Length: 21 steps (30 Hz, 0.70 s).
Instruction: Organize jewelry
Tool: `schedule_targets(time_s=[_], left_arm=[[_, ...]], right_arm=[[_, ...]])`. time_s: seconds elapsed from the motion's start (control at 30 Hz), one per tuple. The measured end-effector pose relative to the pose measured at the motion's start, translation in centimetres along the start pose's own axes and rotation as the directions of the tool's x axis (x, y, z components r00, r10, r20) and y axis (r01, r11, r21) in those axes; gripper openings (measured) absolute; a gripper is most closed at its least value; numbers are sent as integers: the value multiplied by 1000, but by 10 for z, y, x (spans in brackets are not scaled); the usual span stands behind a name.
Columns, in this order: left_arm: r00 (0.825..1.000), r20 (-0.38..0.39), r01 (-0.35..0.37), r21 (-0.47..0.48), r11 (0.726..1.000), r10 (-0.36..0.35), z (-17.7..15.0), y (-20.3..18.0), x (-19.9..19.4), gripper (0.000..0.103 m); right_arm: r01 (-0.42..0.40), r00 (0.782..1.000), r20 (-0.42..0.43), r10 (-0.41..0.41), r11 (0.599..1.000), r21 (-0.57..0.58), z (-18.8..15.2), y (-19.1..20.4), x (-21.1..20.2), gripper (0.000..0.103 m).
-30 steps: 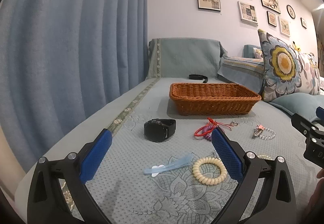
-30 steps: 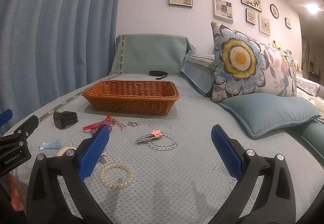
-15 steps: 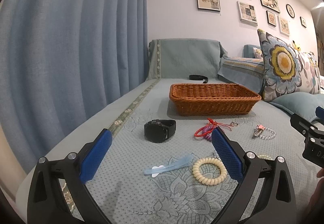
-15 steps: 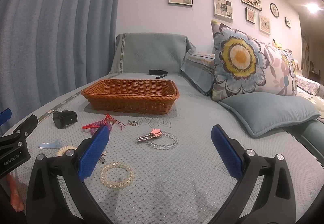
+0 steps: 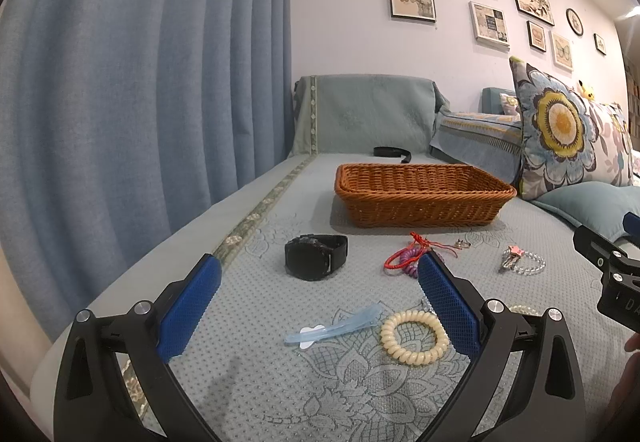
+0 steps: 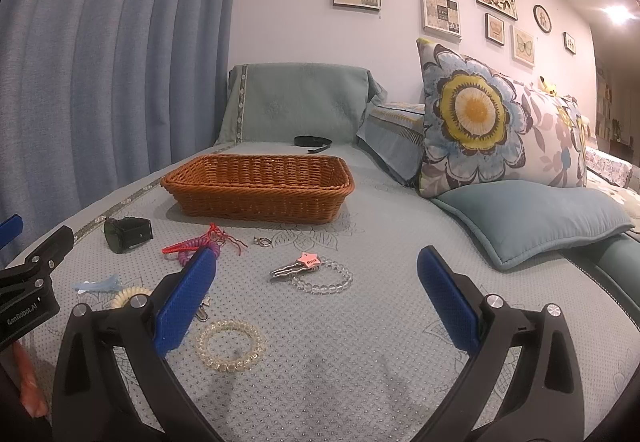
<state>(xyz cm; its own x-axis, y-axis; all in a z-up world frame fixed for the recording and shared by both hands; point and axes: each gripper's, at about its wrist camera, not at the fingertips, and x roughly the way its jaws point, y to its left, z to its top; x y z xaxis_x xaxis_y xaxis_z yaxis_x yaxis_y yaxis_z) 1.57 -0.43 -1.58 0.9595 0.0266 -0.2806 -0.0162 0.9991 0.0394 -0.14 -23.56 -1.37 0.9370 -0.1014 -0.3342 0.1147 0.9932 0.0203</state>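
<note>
A brown wicker basket (image 5: 420, 198) (image 6: 260, 186) stands on the sofa seat. In front of it lie a black watch (image 5: 316, 256) (image 6: 128, 234), a red cord with a purple coil tie (image 5: 406, 258) (image 6: 192, 244), a clear bead bracelet with a pink star clip (image 5: 524, 262) (image 6: 320, 276), a cream coil hair tie (image 5: 414, 330), a pale blue hair clip (image 5: 334, 328) and a clear coil tie (image 6: 230, 346). My left gripper (image 5: 318, 306) is open and empty above the hair clip. My right gripper (image 6: 316, 302) is open and empty near the bead bracelet.
A blue curtain (image 5: 140, 102) hangs along the left. A floral pillow (image 6: 480, 122) and a teal cushion (image 6: 532, 218) lie at the right. A black strap (image 6: 314, 141) lies behind the basket. A small metal ring (image 6: 262, 241) lies by the red cord.
Both grippers have barely shifted; the views have moved very slightly. Nothing has been taken hold of.
</note>
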Motion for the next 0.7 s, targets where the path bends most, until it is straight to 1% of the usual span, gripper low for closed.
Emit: schedule_targets(time_s=[0.7], left_arm=[[1000, -4, -2, -7, 1000, 2, -1, 3, 2, 95]], right_arm=[[0, 1000, -7, 0, 1000, -4, -3, 1, 2, 96]])
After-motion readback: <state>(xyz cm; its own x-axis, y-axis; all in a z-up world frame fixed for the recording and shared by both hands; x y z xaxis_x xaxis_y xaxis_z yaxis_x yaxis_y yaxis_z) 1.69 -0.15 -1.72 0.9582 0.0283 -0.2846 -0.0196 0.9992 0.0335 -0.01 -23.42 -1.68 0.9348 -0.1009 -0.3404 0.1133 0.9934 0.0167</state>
